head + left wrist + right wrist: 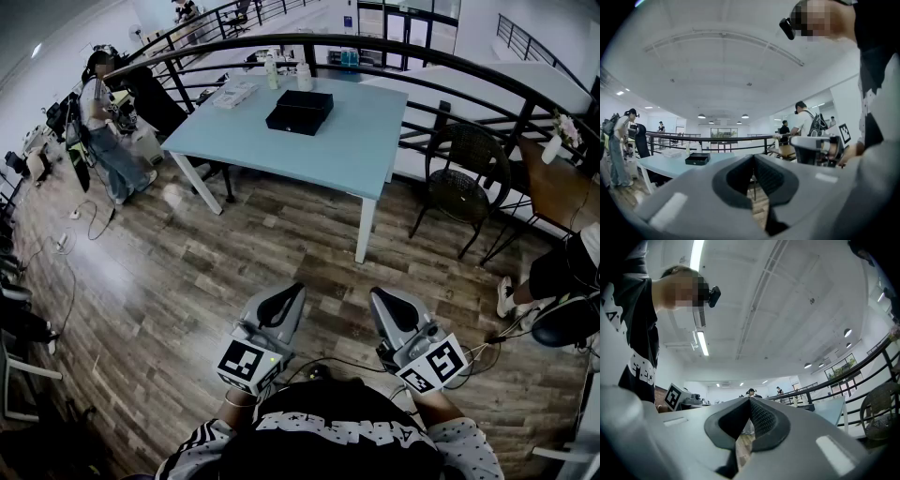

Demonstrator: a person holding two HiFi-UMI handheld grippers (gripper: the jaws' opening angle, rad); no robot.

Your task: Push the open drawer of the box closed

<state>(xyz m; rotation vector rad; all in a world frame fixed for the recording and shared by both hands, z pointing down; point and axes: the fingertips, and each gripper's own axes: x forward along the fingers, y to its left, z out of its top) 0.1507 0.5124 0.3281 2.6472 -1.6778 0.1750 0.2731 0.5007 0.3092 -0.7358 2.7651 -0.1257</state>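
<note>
Head view shows one black box [300, 111] toward the far side of a pale blue desk [375, 141]. At this range its drawer cannot be made out. Left of the box lies one white tray [234, 92], and two pale bottles [271, 70] stand beyond it at the desk's far edge. One dark wicker chair [464, 178] stands off the desk's right corner, and a curved black railing [450, 70] runs behind both.

A stretch of bare wood floor [234, 244] separates the desk from the two hand-held grippers, which are well apart from the box and close to the holder's body. The left hand-held gripper [292, 292] has its jaws together with nothing between them, as does the right hand-held gripper [380, 298].

One person [98, 122] stands at the far left among equipment, under a white ceiling.
</note>
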